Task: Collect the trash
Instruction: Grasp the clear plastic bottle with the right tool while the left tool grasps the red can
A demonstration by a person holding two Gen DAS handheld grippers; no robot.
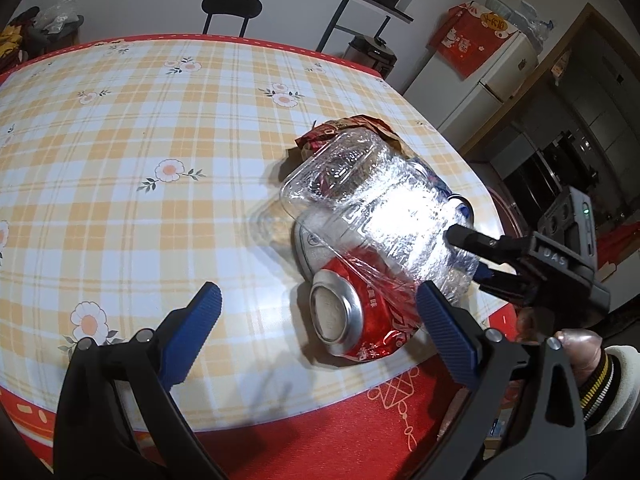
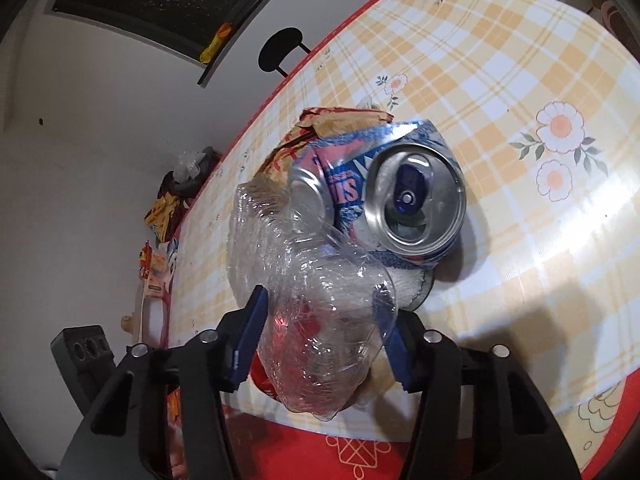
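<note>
A heap of trash lies near the table's right edge. A crushed clear plastic container rests on top of a crushed red can, a crushed blue can and a brown crumpled wrapper. My left gripper is open, its blue fingers on either side of the red can's end, just above the cloth. My right gripper is closed on the clear container, which fills the gap between its fingers. It shows in the left wrist view at the container's right side.
The table has a yellow plaid flowered cloth with a red border. A black stool stands behind it. A white fridge with a red bag on top stands at the right. Bags lie on the floor by the table's edge.
</note>
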